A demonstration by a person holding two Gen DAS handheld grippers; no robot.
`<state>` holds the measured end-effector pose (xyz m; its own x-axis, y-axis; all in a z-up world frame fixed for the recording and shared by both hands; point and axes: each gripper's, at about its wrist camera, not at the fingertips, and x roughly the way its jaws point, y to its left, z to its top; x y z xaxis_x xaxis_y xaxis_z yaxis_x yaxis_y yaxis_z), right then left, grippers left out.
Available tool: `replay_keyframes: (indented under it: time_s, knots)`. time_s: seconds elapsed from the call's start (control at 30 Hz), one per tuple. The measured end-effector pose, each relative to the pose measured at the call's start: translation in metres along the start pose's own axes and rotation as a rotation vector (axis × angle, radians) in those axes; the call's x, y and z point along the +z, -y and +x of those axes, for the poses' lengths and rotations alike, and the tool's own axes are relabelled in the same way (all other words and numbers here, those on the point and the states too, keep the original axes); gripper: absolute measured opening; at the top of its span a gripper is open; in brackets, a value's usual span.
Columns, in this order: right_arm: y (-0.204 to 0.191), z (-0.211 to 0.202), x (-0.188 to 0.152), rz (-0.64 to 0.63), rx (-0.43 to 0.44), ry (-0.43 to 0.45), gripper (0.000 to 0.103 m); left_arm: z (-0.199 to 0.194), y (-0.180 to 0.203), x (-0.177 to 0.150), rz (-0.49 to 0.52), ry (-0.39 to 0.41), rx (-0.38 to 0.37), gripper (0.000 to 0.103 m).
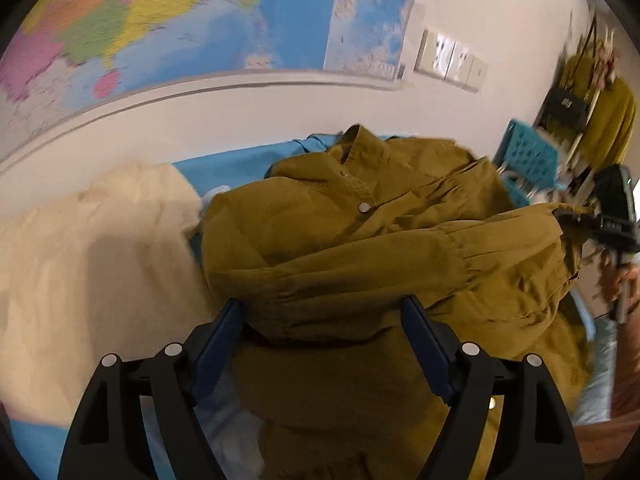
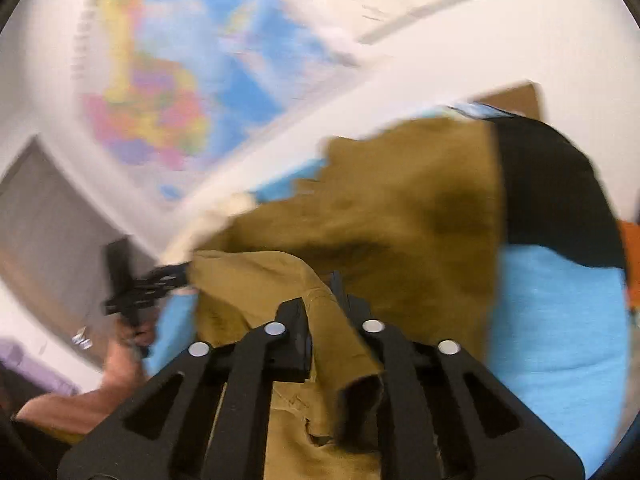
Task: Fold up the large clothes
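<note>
An olive-brown shirt with a collar and snap button lies bunched on a blue surface, one sleeve folded across its front. My left gripper is open, its blue-padded fingers apart just in front of the sleeve fold, holding nothing. My right gripper is shut on a fold of the same shirt, lifting the cloth; it also shows at the far right of the left wrist view. The right wrist view is blurred by motion.
A cream garment lies left of the shirt. A black garment lies at the far right on the blue cover. A map hangs on the wall behind. A teal basket and hanging clothes stand at right.
</note>
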<state>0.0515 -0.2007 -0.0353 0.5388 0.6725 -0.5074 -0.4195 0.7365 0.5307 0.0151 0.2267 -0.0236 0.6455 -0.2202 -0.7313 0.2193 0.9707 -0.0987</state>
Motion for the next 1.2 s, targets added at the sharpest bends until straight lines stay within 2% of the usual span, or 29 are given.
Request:
replay_keyframes:
  time_s: [0.07, 0.1, 0.13, 0.2, 0.23, 0.33, 0.37, 0.4, 0.43, 0.53, 0.67, 0.8, 0.83, 0.87, 1.0, 1.03, 1.07, 1.1, 1.13, 1.2]
  knots:
    - [0.006, 0.011, -0.007, 0.014, -0.066, -0.013, 0.044, 0.019, 0.007, 0.01, 0.048, -0.013, 0.063, 0.074]
    - [0.011, 0.01, -0.01, 0.012, -0.078, -0.013, 0.071, 0.027, 0.009, 0.014, 0.06, -0.021, 0.087, 0.069]
    - [0.013, 0.009, -0.015, 0.01, -0.069, -0.005, 0.08, 0.036, 0.009, 0.018, 0.069, -0.033, 0.105, 0.067]
    - [0.014, 0.004, -0.024, -0.004, -0.024, -0.003, 0.086, 0.05, 0.007, 0.023, 0.067, -0.053, 0.13, 0.063]
    - [0.012, 0.007, -0.026, -0.014, -0.027, 0.004, 0.091, 0.056, 0.005, 0.024, 0.059, -0.061, 0.138, 0.061]
    - [0.014, 0.009, -0.04, -0.039, -0.059, -0.03, 0.093, 0.073, -0.007, 0.031, 0.015, -0.085, 0.184, 0.053]
    - [0.014, 0.012, -0.044, -0.05, -0.086, -0.046, 0.091, 0.075, -0.01, 0.032, 0.0, -0.084, 0.188, 0.052]
    - [0.014, 0.015, -0.046, -0.066, -0.102, -0.056, 0.071, 0.079, -0.015, 0.034, -0.027, -0.078, 0.206, 0.051]
    - [0.011, 0.016, -0.047, -0.095, -0.125, -0.065, 0.042, 0.081, -0.018, 0.035, -0.035, -0.075, 0.227, 0.05]
    - [-0.002, 0.006, -0.038, -0.163, -0.167, -0.018, 0.023, 0.085, -0.024, 0.036, -0.071, -0.076, 0.242, 0.049]
    - [-0.022, -0.01, -0.011, -0.243, -0.167, 0.063, 0.022, 0.071, -0.023, 0.034, -0.086, -0.036, 0.253, 0.049]
    - [-0.02, -0.026, 0.009, -0.246, -0.162, 0.117, 0.019, 0.046, -0.024, 0.035, -0.124, 0.033, 0.242, 0.049]
    - [-0.022, -0.028, 0.011, -0.258, -0.177, 0.133, 0.012, 0.04, -0.022, 0.034, -0.122, 0.045, 0.236, 0.05]
    - [-0.023, -0.032, 0.012, -0.278, -0.169, 0.144, 0.001, 0.033, -0.02, 0.031, -0.113, 0.058, 0.222, 0.053]
    - [-0.028, -0.025, 0.022, -0.291, -0.159, 0.097, 0.001, 0.021, -0.003, 0.02, -0.049, 0.074, 0.149, 0.069]
    - [-0.029, -0.023, 0.023, -0.296, -0.164, 0.083, 0.005, 0.021, 0.003, 0.017, -0.022, 0.069, 0.135, 0.07]
    - [-0.027, -0.021, 0.023, -0.29, -0.161, 0.067, 0.017, 0.021, 0.008, 0.014, 0.006, 0.062, 0.123, 0.071]
    - [-0.025, -0.018, 0.021, -0.282, -0.181, 0.063, 0.06, 0.022, 0.016, 0.009, 0.048, 0.053, 0.122, 0.073]
    - [-0.024, -0.014, 0.019, -0.285, -0.202, 0.055, 0.087, 0.025, 0.02, 0.005, 0.072, 0.045, 0.128, 0.075]
    - [-0.018, 0.0, 0.008, -0.299, -0.22, -0.005, 0.081, 0.029, 0.028, -0.004, 0.107, 0.013, 0.101, 0.081]
